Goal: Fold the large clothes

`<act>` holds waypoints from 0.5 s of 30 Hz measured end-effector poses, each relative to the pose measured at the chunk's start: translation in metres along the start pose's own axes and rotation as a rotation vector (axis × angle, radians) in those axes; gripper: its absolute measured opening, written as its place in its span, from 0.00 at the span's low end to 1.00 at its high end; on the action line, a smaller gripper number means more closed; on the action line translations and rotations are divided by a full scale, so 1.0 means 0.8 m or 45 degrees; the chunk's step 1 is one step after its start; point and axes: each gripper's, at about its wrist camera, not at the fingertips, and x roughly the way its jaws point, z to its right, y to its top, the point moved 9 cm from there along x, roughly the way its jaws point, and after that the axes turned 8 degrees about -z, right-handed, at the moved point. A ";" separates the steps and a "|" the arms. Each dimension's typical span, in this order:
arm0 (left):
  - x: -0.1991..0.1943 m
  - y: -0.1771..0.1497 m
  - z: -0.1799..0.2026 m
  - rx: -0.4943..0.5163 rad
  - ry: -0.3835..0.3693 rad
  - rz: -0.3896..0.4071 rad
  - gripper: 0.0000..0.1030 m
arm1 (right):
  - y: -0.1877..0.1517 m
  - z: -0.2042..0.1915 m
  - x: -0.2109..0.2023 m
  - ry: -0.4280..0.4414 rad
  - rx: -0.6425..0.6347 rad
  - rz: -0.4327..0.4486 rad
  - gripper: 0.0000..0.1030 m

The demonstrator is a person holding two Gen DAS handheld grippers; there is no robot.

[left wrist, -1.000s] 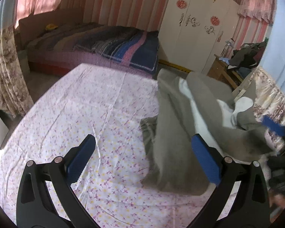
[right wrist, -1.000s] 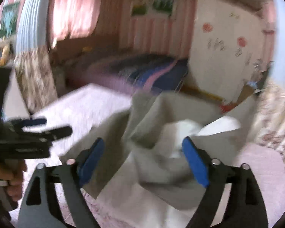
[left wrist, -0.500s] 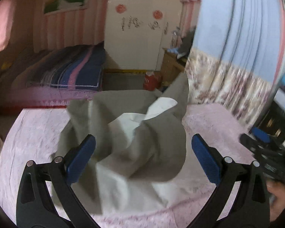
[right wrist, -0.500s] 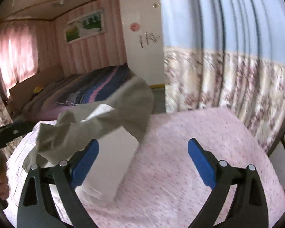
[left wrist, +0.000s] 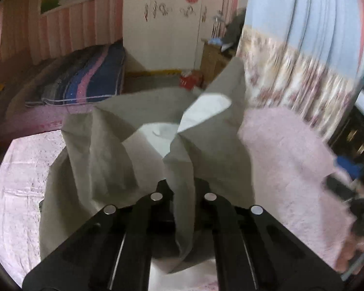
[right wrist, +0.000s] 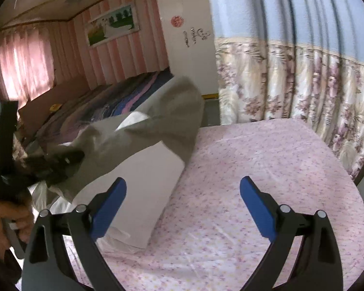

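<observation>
A large grey garment with a white lining (left wrist: 123, 160) lies crumpled on the pink flowered bedsheet (left wrist: 286, 150). My left gripper (left wrist: 184, 191) is shut on a fold of the garment and lifts it off the sheet. In the right wrist view the garment (right wrist: 157, 131) hangs raised at the left, held by the left gripper (right wrist: 58, 162). My right gripper (right wrist: 183, 203) is open and empty above the bare sheet (right wrist: 267, 160), to the right of the garment.
A second bed with a striped blanket (left wrist: 85, 77) stands behind. A white wardrobe (left wrist: 165, 24) is at the back, a flowered curtain (right wrist: 303, 84) hangs along the right side. The bed's edge (right wrist: 356, 186) curves off at the right.
My left gripper has closed on a fold of the garment and pulled it up. My right gripper has stayed open over the sheet.
</observation>
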 end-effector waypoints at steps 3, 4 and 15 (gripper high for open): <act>-0.017 -0.008 -0.007 0.013 -0.002 0.013 0.01 | 0.003 -0.022 0.007 0.013 -0.045 0.003 0.92; -0.018 -0.013 -0.009 0.015 -0.016 0.006 0.01 | 0.003 -0.027 0.008 0.023 -0.043 0.001 0.92; -0.100 -0.029 -0.068 -0.003 0.142 0.163 0.00 | 0.018 -0.057 0.003 0.028 -0.101 0.017 0.92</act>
